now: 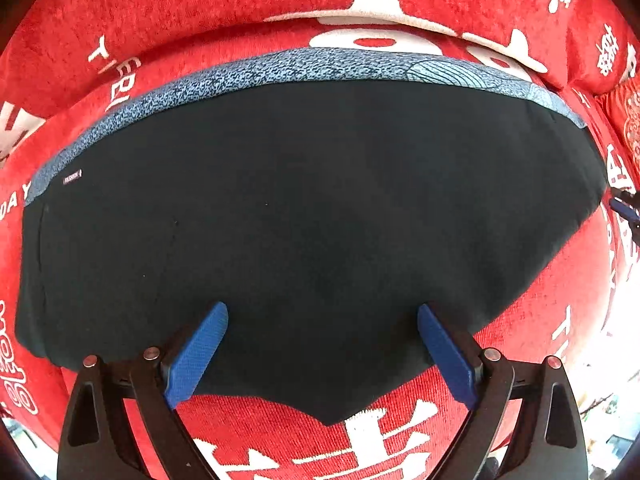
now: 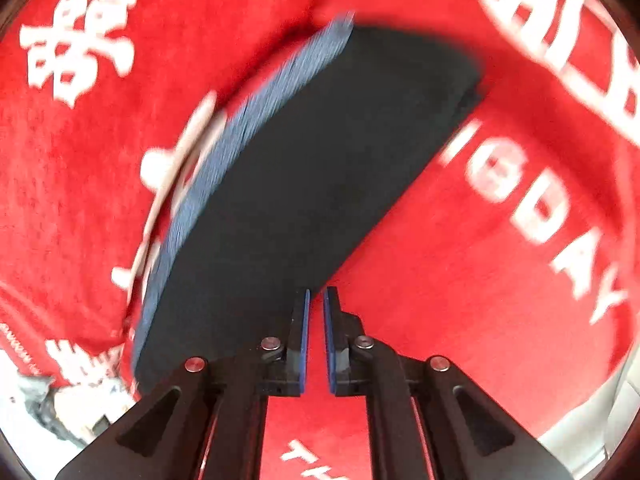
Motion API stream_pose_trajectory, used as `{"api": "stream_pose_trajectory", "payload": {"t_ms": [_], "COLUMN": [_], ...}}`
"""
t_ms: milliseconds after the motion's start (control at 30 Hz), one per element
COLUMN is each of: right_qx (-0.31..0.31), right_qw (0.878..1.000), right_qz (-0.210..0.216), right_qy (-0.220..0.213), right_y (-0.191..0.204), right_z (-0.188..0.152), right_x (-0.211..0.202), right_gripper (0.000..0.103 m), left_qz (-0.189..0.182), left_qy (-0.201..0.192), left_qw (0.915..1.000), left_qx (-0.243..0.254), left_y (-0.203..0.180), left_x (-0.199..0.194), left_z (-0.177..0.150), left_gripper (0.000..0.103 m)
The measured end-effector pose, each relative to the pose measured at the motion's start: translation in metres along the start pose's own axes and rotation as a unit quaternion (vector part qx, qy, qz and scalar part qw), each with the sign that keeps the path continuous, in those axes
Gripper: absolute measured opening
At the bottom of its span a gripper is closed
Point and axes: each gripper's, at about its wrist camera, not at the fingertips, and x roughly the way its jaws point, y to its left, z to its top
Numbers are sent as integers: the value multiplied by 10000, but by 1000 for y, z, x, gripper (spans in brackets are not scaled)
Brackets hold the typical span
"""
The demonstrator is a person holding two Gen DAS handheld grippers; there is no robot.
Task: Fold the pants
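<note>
The black pants (image 1: 312, 216) lie folded flat on a red cloth, with a blue speckled layer (image 1: 280, 66) showing along their far edge. My left gripper (image 1: 322, 320) is open and empty, its blue pads just above the pants' near edge. In the right wrist view the pants (image 2: 304, 184) lie ahead and to the left, blurred by motion. My right gripper (image 2: 316, 300) is shut and empty, its tips at the pants' near right edge over the red cloth.
The red cloth (image 1: 540, 320) with white lettering covers the whole surface around the pants. A red cushion with white characters (image 1: 580, 8) rises behind. The other gripper's blue tip (image 1: 624, 208) shows at the right edge.
</note>
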Motion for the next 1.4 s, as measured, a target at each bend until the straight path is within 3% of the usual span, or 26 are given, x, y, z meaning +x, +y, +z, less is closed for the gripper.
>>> {"api": "stream_pose_trajectory", "payload": {"t_ms": [67, 200, 267, 367, 400, 433, 467, 567, 733, 900, 1133, 1400], "right_qx": [336, 35, -377, -708, -666, -470, -329, -95, -936, -1196, -2123, -3196], "right_qw": [9991, 9994, 9968, 9914, 9891, 9851, 9851, 9926, 9852, 9804, 9584, 9304], "right_qz": [-126, -190, -706, -1078, -1297, -1651, -1686, -1146, -1008, -727, -761, -708], "right_qy": [-225, -293, -41, -228, -191, -80, 14, 393, 1020, 1389, 1748, 1651], "right_y": [-16, -12, -12, -12, -15, -25, -32, -44, -5, 35, 103, 160], "right_z": [21, 53, 56, 57, 58, 60, 62, 58, 29, 2, -31, -61], "right_x": [-4, 6, 25, 21, 19, 16, 12, -3, -25, -35, -43, -78], "right_gripper": [38, 38, 34, 34, 53, 63, 68, 68, 69, 78, 78, 80], "left_qz": [91, 269, 374, 590, 653, 705, 760, 899, 923, 690, 787, 890], "left_qy": [52, 33, 44, 232, 249, 235, 209, 70, -58, -154, -140, -388], "left_qw": [9999, 9996, 9992, 9975, 9968, 9965, 9962, 9953, 9938, 9947, 9938, 9916], "left_qx": [35, -15, -98, -319, -375, -378, -364, -342, -618, -740, -767, -857], "left_y": [-4, -8, -11, -15, -19, -22, -25, -41, -69, -93, -105, -104], "left_x": [2, 9, 10, 4, -3, -10, -17, -46, -88, -129, -166, -213], "left_z": [2, 5, 7, 10, 10, 8, 7, 0, -12, -23, -50, -61], "left_gripper": [96, 102, 102, 102, 102, 102, 102, 102, 102, 102, 102, 102]}}
